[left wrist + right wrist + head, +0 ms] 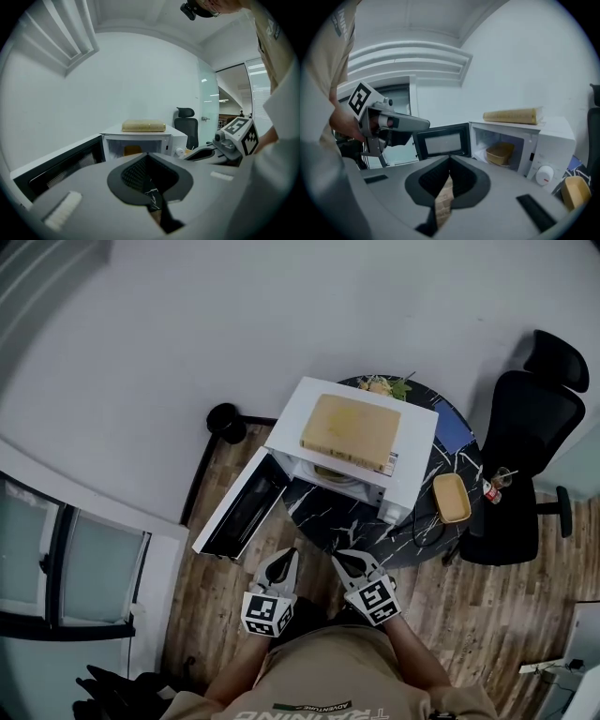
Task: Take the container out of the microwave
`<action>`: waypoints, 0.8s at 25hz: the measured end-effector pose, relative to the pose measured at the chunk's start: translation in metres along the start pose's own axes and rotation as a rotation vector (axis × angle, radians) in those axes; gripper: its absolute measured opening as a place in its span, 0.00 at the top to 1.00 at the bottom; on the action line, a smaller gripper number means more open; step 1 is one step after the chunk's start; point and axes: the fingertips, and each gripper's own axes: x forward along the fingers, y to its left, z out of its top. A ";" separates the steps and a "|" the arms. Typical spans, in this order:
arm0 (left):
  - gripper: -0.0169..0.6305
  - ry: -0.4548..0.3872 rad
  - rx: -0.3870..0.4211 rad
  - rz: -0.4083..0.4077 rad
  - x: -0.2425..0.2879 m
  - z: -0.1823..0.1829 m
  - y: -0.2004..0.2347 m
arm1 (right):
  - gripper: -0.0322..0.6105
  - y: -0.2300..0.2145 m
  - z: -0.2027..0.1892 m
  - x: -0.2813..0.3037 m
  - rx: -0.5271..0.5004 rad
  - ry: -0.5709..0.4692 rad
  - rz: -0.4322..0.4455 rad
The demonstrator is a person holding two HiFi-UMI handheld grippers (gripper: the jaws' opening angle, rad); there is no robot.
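Container (500, 153) waits inside the open microwave (412, 457), on the far side of both grippers. Left gripper (284, 561) and right gripper (345, 562) hang near the person, jaws pinched together on nothing. With the door (234, 512) swung out left, the right gripper looks to have the clearer line in.

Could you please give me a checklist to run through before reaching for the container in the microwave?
1. Microwave door open: ok.
2. Container in plain sight inside: ok.
3. Right gripper open to grasp: not ok, jaws together, empty.
4. Left gripper open: not ok, jaws together, empty.
5. Nothing between the grippers and the opening: ok.
6. Whether the contents are hot: cannot tell.
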 end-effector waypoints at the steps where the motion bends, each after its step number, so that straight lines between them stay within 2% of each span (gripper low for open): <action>1: 0.97 0.003 0.004 -0.002 0.001 0.001 -0.001 | 0.94 -0.002 0.001 -0.002 0.025 -0.009 0.000; 3: 0.98 0.008 0.011 -0.008 0.004 0.003 -0.001 | 0.94 -0.006 0.002 -0.005 0.068 -0.019 -0.001; 8: 0.98 0.016 0.043 -0.041 0.017 0.006 -0.002 | 0.94 -0.020 -0.002 -0.008 0.080 -0.013 -0.037; 12: 0.98 0.025 0.052 -0.084 0.029 0.005 0.003 | 0.94 -0.024 0.008 -0.006 0.127 -0.070 -0.036; 16: 0.98 0.027 0.045 -0.129 0.043 0.003 0.015 | 0.94 -0.025 0.014 0.004 0.105 -0.056 -0.073; 20: 0.98 0.007 0.088 -0.175 0.060 0.018 0.030 | 0.94 -0.030 0.026 0.016 0.092 -0.043 -0.128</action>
